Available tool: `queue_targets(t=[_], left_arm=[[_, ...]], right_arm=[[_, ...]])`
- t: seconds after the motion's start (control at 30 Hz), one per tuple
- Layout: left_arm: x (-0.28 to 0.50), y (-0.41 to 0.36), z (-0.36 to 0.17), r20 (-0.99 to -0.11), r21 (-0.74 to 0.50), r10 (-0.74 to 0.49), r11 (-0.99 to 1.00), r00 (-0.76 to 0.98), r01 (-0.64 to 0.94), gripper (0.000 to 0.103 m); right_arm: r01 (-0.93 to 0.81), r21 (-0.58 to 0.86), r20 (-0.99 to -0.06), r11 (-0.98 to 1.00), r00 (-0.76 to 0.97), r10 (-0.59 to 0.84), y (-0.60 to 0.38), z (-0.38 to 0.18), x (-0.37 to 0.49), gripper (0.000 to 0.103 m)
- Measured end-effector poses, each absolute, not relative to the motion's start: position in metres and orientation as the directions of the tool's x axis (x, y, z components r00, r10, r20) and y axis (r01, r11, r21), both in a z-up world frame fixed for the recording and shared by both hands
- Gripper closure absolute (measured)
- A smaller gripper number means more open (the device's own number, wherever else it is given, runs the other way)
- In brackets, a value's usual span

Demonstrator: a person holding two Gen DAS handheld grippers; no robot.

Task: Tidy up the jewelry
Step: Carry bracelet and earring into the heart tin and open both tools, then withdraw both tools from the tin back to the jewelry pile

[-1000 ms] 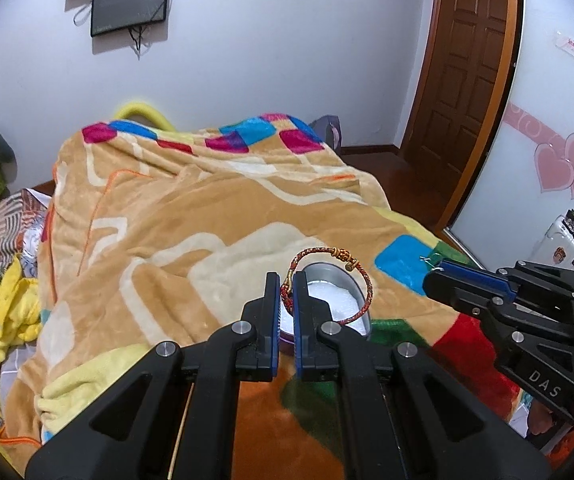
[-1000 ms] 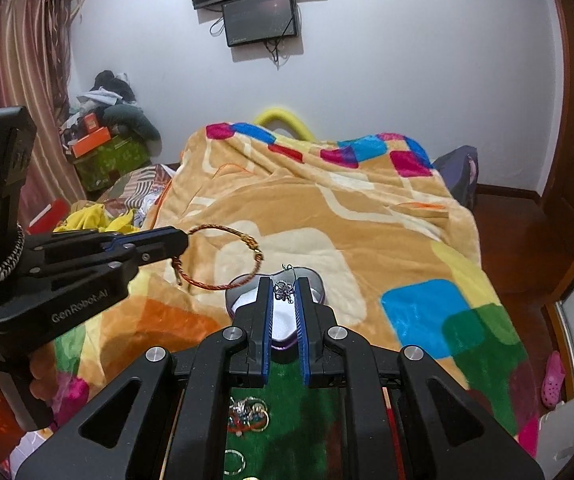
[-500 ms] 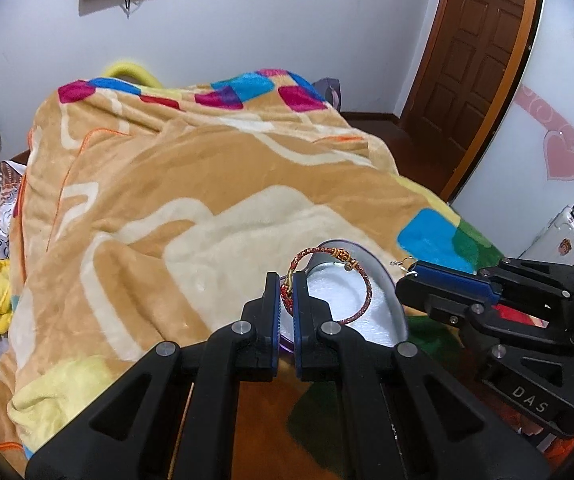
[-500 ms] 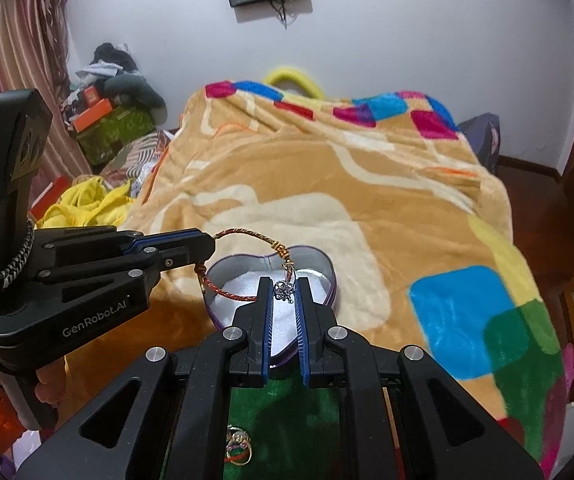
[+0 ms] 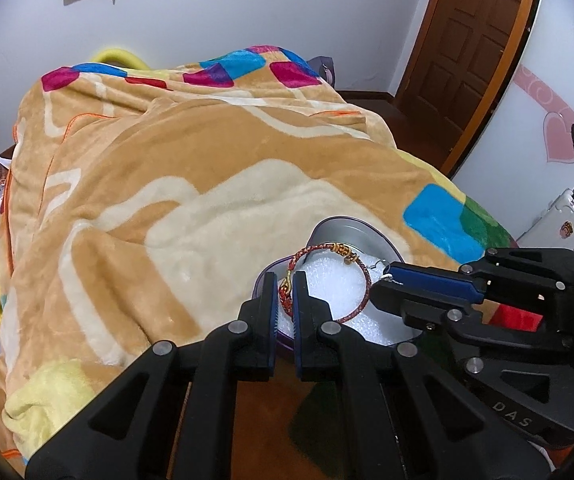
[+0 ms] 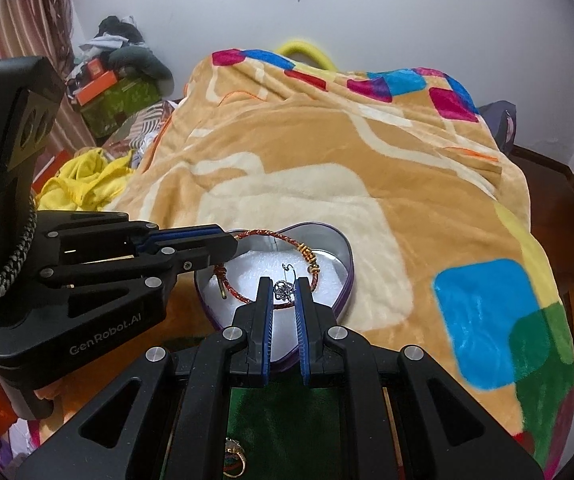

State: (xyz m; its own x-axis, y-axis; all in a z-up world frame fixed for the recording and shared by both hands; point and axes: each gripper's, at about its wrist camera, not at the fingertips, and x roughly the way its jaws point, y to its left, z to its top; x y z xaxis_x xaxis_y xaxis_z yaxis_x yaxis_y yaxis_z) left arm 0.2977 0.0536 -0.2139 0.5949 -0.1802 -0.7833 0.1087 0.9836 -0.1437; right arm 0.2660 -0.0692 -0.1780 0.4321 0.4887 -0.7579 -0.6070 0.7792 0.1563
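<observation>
My left gripper (image 5: 286, 289) is shut on a red braided bracelet (image 5: 365, 292) with gold beads, and holds its loop just above the white foam of an open heart-shaped tin (image 5: 351, 227). My right gripper (image 6: 285, 291) is shut on a small silver earring (image 6: 283, 289), also over the foam. In the right wrist view the bracelet (image 6: 268, 233) hangs from the left gripper (image 6: 233, 246) across the tin (image 6: 333, 236). In the left wrist view the right gripper (image 5: 383, 280) comes in from the right, beside the bracelet loop.
The tin rests on a tan patterned blanket (image 5: 191, 168) that covers a bed. More jewelry (image 6: 235, 450) lies on a green patch under the right gripper. Yellow clothes (image 6: 83, 180) and boxes are piled at the left, and a wooden door (image 5: 471, 40) is at the right.
Both grippers have sunk and tilted down toward the heart tin, carrying the bracelet and the earring. They now hang low over its foam. Neither grip has changed.
</observation>
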Motion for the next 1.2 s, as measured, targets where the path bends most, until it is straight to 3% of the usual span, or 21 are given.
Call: queue_targets(t=[0.27, 0.57, 0.73, 1.2], left_arm=[[0.29, 0.055, -0.205, -0.779, -0.133, -0.17, 0.985, 0.604, 0.107, 0.096], [0.265, 0.056, -0.177, -0.748, -0.096, -0.138, 0.99, 0.65, 0.1, 0.088], [0.245, 0.053, -0.16, -0.725, -0.071, -0.121, 0.992, 0.678, 0.102, 0.072], [0.188, 0.042, -0.144, -0.717, -0.064, -0.126, 0.991, 0.685, 0.115, 0.064]], right_arm=[[-0.611, 0.137, -0.763, 0.78, 0.438, 0.476, -0.068, -0.175, 0.265, 0.091], [-0.599, 0.107, -0.745, 0.794, 0.48, 0.463, -0.076, -0.158, 0.252, 0.08], [-0.583, 0.086, -0.721, 0.808, 0.523, 0.454, -0.088, -0.141, 0.236, 0.077], [-0.544, 0.061, -0.686, 0.837, 0.586, 0.43, -0.12, -0.119, 0.18, 0.072]])
